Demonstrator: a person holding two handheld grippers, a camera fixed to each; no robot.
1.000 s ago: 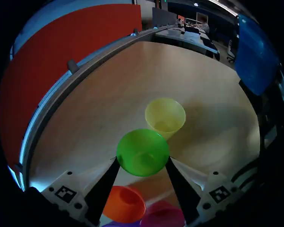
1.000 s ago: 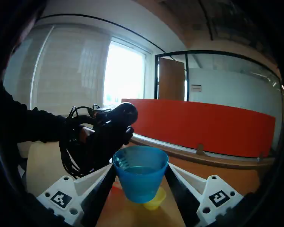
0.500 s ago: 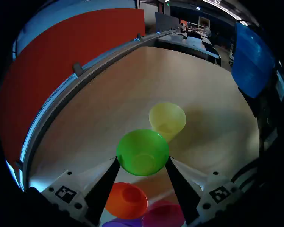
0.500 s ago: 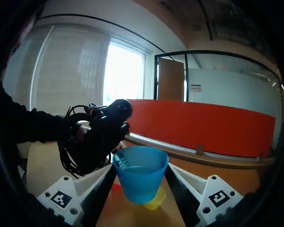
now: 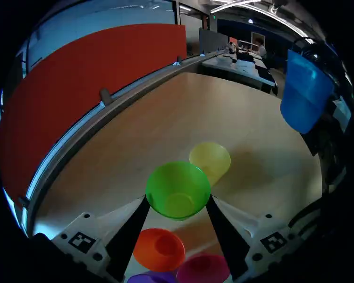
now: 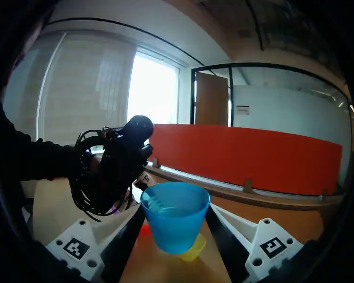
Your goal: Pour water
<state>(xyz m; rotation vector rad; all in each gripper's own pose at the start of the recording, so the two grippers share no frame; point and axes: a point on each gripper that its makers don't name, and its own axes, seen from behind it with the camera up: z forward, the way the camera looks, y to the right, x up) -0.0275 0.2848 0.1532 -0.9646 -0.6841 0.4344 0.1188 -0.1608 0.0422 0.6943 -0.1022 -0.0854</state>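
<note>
The left gripper (image 5: 177, 198) pinches the green cup (image 5: 178, 186), with the yellow cup (image 5: 210, 159) just beyond and the orange cup (image 5: 159, 248) and magenta cup (image 5: 204, 269) nearer. The right gripper (image 6: 175, 210) clamps the blue cup (image 6: 175, 224).

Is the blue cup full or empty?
Partly full: a water surface shows inside the blue cup, gripped by the right tool.

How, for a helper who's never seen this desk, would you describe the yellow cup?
Find the wooden table beside the red partition. Just beyond the green cup held in the left gripper stands the yellow cup. It alone is pale yellow and stands by itself on bare wood; the orange cup and pink cup cluster nearer the camera.
</note>
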